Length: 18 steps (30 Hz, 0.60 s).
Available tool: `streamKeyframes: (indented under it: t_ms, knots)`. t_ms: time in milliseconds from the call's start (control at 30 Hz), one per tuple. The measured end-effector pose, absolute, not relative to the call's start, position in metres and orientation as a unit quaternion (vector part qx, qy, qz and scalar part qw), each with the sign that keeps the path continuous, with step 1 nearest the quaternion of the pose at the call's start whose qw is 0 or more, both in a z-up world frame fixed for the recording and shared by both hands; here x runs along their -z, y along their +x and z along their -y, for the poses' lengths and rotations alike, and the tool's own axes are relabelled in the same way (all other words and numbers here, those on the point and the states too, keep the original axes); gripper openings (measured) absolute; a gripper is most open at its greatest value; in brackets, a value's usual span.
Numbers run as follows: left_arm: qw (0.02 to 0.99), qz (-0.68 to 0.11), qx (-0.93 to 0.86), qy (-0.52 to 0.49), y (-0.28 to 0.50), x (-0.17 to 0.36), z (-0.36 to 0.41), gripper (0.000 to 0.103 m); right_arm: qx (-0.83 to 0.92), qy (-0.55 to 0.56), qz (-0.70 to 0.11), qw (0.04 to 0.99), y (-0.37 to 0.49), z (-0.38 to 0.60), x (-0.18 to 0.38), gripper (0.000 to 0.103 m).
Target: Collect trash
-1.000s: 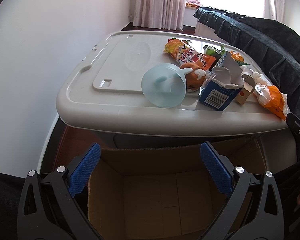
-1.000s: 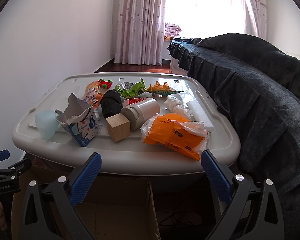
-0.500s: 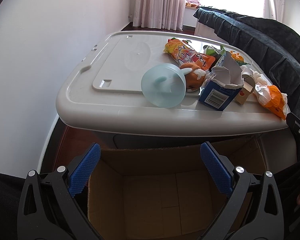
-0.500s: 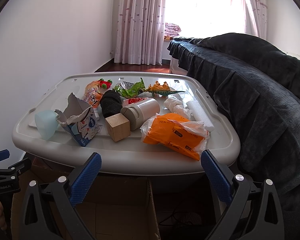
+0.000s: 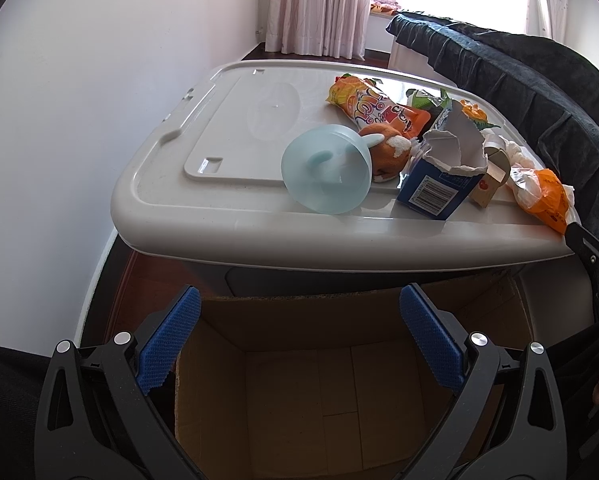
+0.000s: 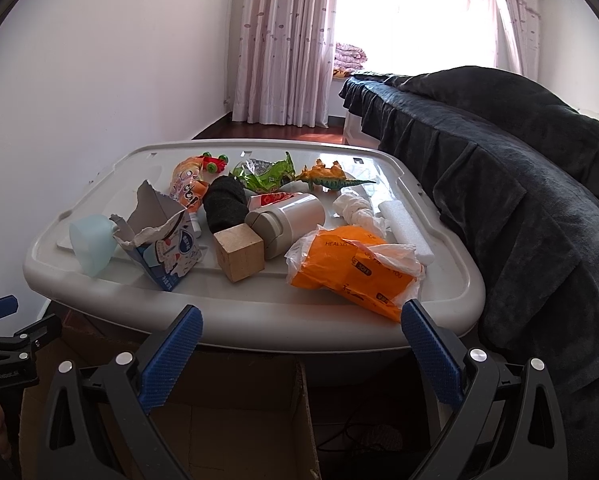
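A grey bin lid [image 6: 235, 312] serves as a table and holds trash and toys. On it lie an orange plastic bag [image 6: 355, 272], a torn blue carton [image 6: 159, 240], an orange snack wrapper [image 5: 375, 108], a green wrapper [image 6: 267, 174] and a white crumpled tissue [image 6: 355, 210]. An open cardboard box [image 5: 323, 384] stands on the floor below the lid's near edge. My left gripper [image 5: 299, 340] is open and empty above the box. My right gripper [image 6: 299, 352] is open and empty, just short of the lid's edge near the orange bag.
Also on the lid: a light blue cup [image 5: 325, 170] on its side, a wooden block [image 6: 238, 246], a beige bottle [image 6: 287, 220], a black sock [image 6: 223, 202], a toy dinosaur [image 6: 327, 176] and a foam bar [image 6: 405, 228]. A dark-covered bed [image 6: 519, 184] is at the right, a white wall at the left.
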<state>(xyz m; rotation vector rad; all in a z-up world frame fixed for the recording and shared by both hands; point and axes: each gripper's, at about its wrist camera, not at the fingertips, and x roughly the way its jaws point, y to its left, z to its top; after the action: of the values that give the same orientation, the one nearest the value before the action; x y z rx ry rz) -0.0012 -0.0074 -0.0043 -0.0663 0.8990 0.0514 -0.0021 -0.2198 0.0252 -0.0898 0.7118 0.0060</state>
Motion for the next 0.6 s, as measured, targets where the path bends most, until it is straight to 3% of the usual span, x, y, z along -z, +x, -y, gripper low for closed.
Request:
streamKeyframes:
  t_ms: [267, 433, 600]
  knots:
    - [0.897, -0.44, -0.02, -0.03, -0.001, 0.003, 0.009, 0.098, -0.153, -0.103, -0.433, 0.882, 0.042, 0.236, -0.029, 0.098]
    - [0.892, -0.452, -0.018, -0.022, 0.002, 0.007, 0.013, 0.097, -0.203, -0.24, -0.433, 0.845, 0.059, 0.244, -0.021, 0.098]
    - [0.884, -0.466, -0.017, -0.03, 0.006, 0.013, 0.011, 0.098, -0.229, -0.249, -0.445, 0.829, 0.087, 0.259, -0.008, 0.097]
